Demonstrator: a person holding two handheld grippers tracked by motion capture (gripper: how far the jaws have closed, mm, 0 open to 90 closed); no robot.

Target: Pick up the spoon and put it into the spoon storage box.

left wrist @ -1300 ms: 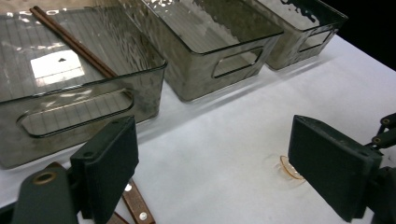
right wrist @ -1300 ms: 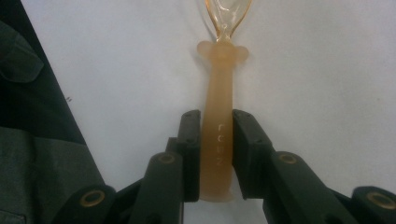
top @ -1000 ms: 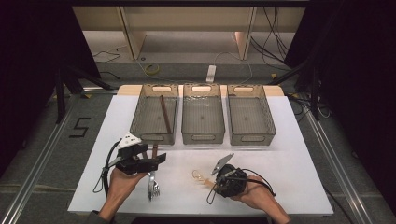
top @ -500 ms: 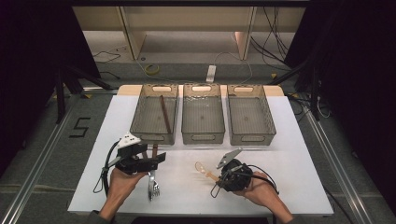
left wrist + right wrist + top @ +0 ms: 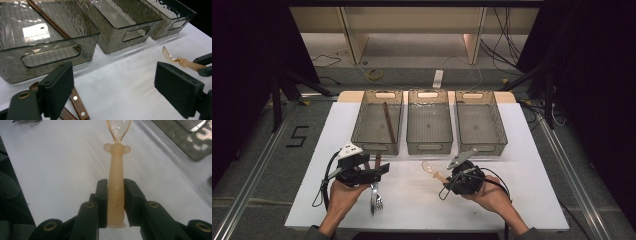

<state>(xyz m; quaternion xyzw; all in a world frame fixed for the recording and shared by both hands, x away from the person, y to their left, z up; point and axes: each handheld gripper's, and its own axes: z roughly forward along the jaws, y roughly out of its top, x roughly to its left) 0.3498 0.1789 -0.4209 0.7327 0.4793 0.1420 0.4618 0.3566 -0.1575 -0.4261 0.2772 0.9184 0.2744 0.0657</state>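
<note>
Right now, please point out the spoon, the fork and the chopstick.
spoon [image 5: 116,195]: right gripper view, on its handle.
fork [image 5: 375,199]: high view, near its tines.
chopstick [image 5: 389,122]: high view, mid-length, inside the left bin.

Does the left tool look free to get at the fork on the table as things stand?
Probably yes: the left tool stands open, holding nothing, just above the fork, with nothing lying between them.

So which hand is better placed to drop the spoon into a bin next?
Right. Its tool is already shut on the orange spoon, just short of the middle bin. The left tool stands open over the fork.
</note>
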